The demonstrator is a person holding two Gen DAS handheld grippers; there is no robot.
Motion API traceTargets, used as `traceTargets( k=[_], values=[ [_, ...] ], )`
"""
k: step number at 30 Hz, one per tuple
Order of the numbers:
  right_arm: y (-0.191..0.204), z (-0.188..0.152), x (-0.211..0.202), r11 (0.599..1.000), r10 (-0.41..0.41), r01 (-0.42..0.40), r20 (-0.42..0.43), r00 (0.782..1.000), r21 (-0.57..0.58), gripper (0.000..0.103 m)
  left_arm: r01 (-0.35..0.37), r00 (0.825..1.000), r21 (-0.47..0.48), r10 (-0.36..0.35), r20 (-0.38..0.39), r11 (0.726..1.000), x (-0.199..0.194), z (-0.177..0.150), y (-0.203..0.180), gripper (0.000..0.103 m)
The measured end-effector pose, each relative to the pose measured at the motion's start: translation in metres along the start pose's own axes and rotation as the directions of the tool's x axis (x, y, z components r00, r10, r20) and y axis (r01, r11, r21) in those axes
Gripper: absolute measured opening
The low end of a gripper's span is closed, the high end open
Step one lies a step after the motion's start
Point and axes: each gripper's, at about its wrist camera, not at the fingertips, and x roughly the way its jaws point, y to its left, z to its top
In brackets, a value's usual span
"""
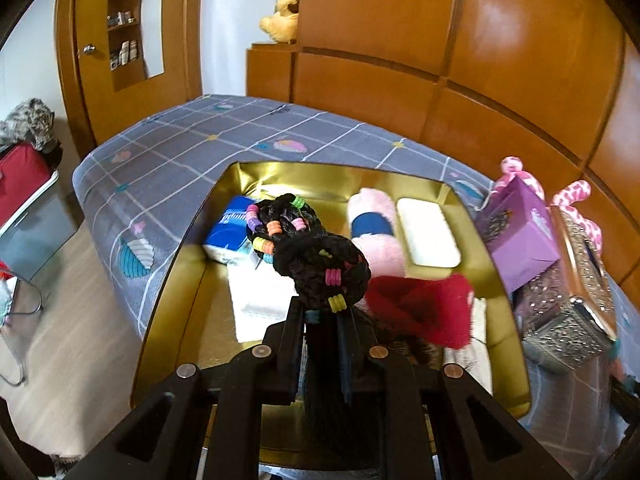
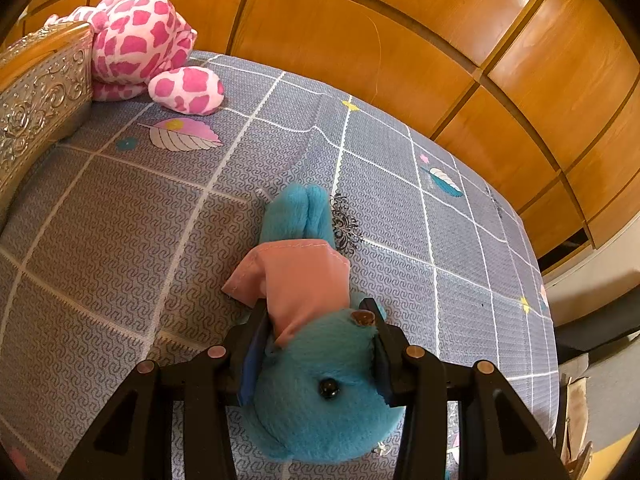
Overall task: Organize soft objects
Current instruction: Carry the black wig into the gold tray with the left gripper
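My left gripper is shut on a black braided hair bundle with coloured beads, held above a gold tray on the bed. In the tray lie a blue tissue pack, a white cloth, a pink plush piece, a white pad and a blurred red fabric piece. In the right wrist view, my right gripper is shut on a blue plush toy in a pink shirt, which lies on the grey checked bedspread.
A purple box and an ornate silver box stand right of the tray. A pink spotted plush leans by the silver box. A wooden headboard backs the bed. Floor and a red suitcase are at left.
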Motion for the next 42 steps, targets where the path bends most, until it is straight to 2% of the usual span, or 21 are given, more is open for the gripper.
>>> traceTargets(
  k=[5, 10, 12, 19, 23, 31, 33, 36, 42],
  values=[
    [0.000, 0.000, 0.000, 1.000, 0.000, 0.000, 0.001, 1.000, 0.003, 0.045, -0.023, 0.999, 0.009, 0.023, -0.043, 1.000, 0.021, -0.004, 0.003, 0.016],
    [-0.001, 0.000, 0.000, 1.000, -0.001, 0.001, 0.002, 1.000, 0.012, 0.045, -0.049, 0.997, 0.031, 0.050, -0.058, 0.998, 0.035, -0.006, 0.000, 0.027],
    [-0.002, 0.000, 0.001, 1.000, -0.003, 0.003, 0.001, 1.000, 0.015, 0.045, -0.044, 0.998, 0.027, 0.045, -0.047, 0.999, 0.033, -0.005, -0.002, 0.036],
    [0.000, 0.002, 0.001, 1.000, -0.012, 0.012, -0.004, 1.000, 0.023, 0.045, -0.030, 0.999, 0.031, 0.031, -0.009, 0.999, 0.022, 0.002, -0.006, 0.043],
    [0.001, 0.002, 0.001, 1.000, -0.016, 0.016, -0.004, 1.000, 0.027, 0.045, -0.029, 0.999, 0.037, 0.028, 0.032, 0.999, 0.010, 0.006, -0.008, 0.056],
    [0.002, 0.001, 0.000, 0.999, -0.020, 0.020, -0.003, 1.000, 0.038, 0.045, 0.023, 0.999, 0.032, -0.024, 0.042, 0.999, -0.004, 0.005, -0.016, 0.057],
    [0.001, 0.001, -0.001, 0.999, -0.019, 0.019, 0.000, 1.000, 0.048, 0.045, 0.035, 0.998, 0.039, -0.037, 0.053, 0.999, -0.009, 0.004, -0.020, 0.063],
    [-0.001, 0.000, -0.003, 0.998, -0.015, 0.015, 0.007, 1.000, 0.066, 0.044, 0.050, 0.997, 0.057, -0.054, 0.064, 0.997, -0.015, 0.003, -0.028, 0.064],
    [-0.014, 0.002, -0.010, 0.979, 0.065, -0.068, 0.021, 0.998, 0.190, 0.037, 0.088, 0.993, 0.102, -0.094, 0.065, 0.991, -0.022, 0.000, -0.046, 0.068]
  ],
)
